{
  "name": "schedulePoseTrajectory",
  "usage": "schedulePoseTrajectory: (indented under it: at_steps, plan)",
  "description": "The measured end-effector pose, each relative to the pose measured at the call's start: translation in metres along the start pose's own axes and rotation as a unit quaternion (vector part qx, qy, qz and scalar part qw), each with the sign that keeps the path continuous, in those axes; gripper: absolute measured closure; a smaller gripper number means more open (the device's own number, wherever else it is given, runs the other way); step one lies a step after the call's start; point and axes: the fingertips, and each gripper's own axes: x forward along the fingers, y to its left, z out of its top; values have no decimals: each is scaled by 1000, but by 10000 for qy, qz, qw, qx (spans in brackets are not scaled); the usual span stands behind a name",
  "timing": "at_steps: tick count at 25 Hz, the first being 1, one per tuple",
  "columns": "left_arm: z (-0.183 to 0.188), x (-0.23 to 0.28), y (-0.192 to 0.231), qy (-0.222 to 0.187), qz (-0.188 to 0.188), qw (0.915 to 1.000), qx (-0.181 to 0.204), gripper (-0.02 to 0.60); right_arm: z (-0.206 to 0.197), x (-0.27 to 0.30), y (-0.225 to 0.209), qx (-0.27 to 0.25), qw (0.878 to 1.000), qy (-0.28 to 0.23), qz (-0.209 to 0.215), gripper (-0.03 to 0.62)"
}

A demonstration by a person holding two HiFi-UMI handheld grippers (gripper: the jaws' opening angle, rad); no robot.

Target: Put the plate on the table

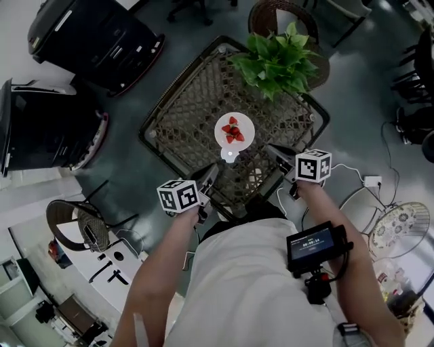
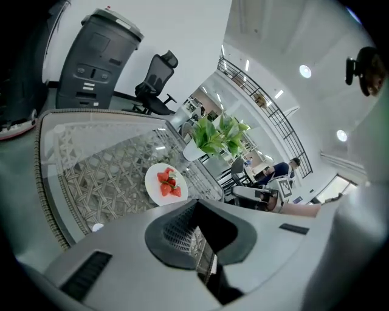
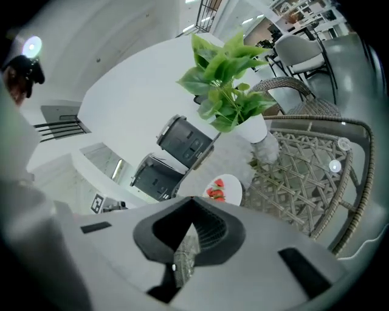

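Observation:
A white plate (image 1: 234, 130) with a few strawberries rests on the glass top of the wicker table (image 1: 169, 115), near its middle. The plate (image 2: 165, 183) shows ahead of the jaws in the left gripper view, and further off as the plate (image 3: 223, 189) in the right gripper view. My left gripper (image 1: 209, 177) hangs over the table's near edge, short of the plate and to its left. My right gripper (image 1: 277, 154) is at the near right, also apart from the plate. Both the left gripper (image 2: 203, 243) and the right gripper (image 3: 185, 243) are shut with nothing between the jaws.
A potted green plant (image 1: 278, 61) stands on the table's far right part, beyond the plate. Black machines (image 1: 95, 41) stand on the floor at the left. A wicker chair (image 1: 271, 13) is behind the table. A round patterned stand (image 1: 400, 227) and cables lie at the right.

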Motion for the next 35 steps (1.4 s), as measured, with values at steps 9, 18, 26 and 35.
schedulePoseTrajectory:
  at_steps: [9,18,26,35]
  plan:
    - [-7,-48,-27,-36,-397,9973,611,577,-14,-30,69,-313,9980,-457,295,589]
    - [-17,-91,-66,-181,-743,9868,1429,577,-36,-55,152,-892,9894,-742,879,589]
    - [-39,-120,-84,-232,-947,9791,1785,577,-59,-74,184,-1270,9837,-934,861,589]
    - [-62,-145,-86,-351,-996,9790,1746,577,-81,-77,204,-1374,9824,-963,826,589]
